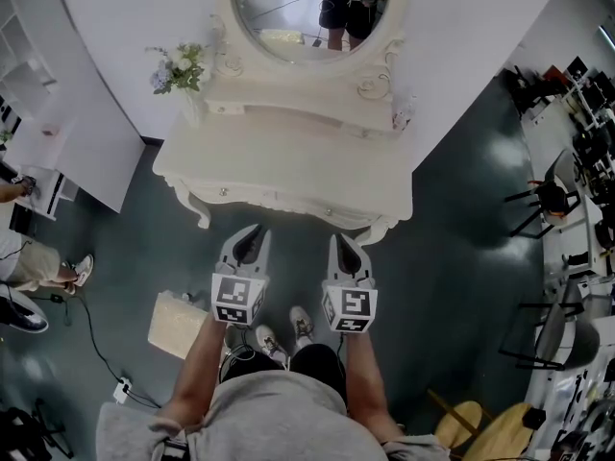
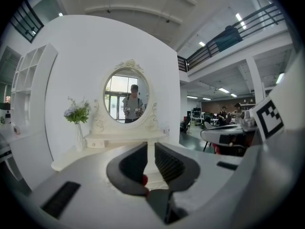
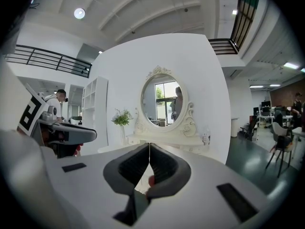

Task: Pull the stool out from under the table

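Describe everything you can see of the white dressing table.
The dressing table is cream-white, apparently painted wood, with a curved top, carved legs and small knobs along its front. A raised back shelf carries an oval mirror in a scrolled frame. It stands upright on the dark floor against a white wall. A vase of flowers sits at its back left. Neither the left gripper nor the right gripper touches it.

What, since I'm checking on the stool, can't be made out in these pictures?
- Space under the dressing table: head view, hidden by its top; gripper views, behind the left gripper and right gripper.
- Cream padded thing beside the left gripper: head view, edge under the forearm; stool or not, unclear.
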{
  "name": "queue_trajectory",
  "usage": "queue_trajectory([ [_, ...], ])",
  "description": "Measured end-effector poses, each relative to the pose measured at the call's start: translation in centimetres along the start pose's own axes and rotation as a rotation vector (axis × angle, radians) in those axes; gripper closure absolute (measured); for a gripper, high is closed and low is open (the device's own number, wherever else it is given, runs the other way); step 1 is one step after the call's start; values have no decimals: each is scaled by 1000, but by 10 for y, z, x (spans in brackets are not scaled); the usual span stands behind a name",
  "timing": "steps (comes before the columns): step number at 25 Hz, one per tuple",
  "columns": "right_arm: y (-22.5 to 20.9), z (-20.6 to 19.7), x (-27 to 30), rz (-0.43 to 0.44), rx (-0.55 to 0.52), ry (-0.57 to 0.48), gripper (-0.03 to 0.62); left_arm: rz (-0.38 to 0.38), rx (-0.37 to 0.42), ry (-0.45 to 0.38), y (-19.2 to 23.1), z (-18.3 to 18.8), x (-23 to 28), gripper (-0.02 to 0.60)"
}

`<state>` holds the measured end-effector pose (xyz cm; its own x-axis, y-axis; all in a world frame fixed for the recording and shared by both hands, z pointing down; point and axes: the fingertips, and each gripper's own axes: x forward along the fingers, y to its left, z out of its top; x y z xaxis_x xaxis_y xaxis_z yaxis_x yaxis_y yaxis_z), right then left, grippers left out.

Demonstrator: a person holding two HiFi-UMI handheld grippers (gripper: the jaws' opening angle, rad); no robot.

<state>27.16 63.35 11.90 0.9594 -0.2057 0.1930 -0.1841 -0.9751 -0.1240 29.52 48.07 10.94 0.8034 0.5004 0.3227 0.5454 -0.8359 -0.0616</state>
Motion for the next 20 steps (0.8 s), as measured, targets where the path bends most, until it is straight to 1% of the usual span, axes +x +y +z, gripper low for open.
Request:
queue_trajectory([
  [20, -11, -2, 13, 3, 6, 6, 577, 14, -3, 6, 6, 5, 16, 531],
])
